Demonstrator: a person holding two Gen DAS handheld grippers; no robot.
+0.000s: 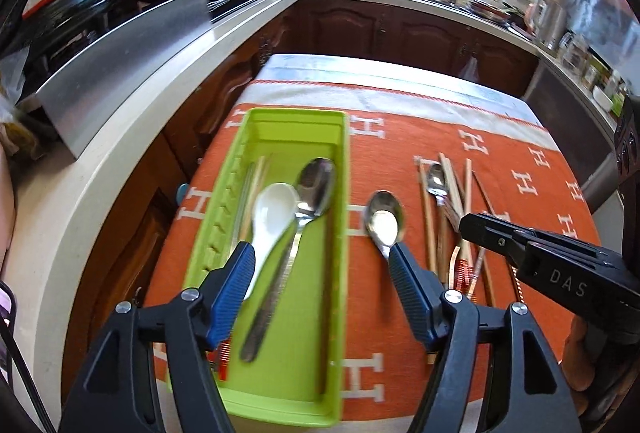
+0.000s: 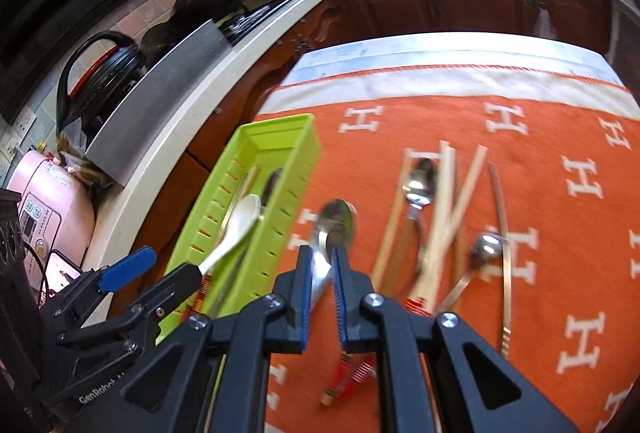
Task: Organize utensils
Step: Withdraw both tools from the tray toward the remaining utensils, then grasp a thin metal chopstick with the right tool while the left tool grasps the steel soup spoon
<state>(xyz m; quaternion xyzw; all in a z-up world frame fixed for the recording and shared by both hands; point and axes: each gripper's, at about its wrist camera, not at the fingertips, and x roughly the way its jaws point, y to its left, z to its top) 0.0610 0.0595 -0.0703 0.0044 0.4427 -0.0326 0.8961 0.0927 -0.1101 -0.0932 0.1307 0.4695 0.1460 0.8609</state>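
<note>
Your left gripper [image 1: 322, 257] hangs with its blue-padded fingers [image 1: 408, 273] spread wide and nothing between them, over the near half of the long lime-green plastic organizer tray [image 1: 338, 161]. That tray lies lengthwise along the left edge of the orange tablecloth with white H letters [image 1: 400, 137]. Inside it lie a white ceramic soup spoon [image 1: 272, 209], a steel spoon [image 1: 316, 181] just to its right with the bowl toward the far end, and pale chopsticks [image 1: 256, 173] against the tray's left wall.

Your right gripper [image 2: 322, 261] has its fingers nearly together, clamped on the handle of a polished steel tablespoon [image 2: 336, 221]. Its bowl points toward the cloth's far edge, just right of the tray's long right wall. You cannot tell whether the spoon is lifted or touching the cloth.

Toward the right edge lies a loose pile: wooden chopsticks [image 2: 448, 185] crossing each other, a small steel teaspoon [image 2: 420, 179] among them, and another steel spoon [image 2: 486, 247] nearer the near edge.
</note>
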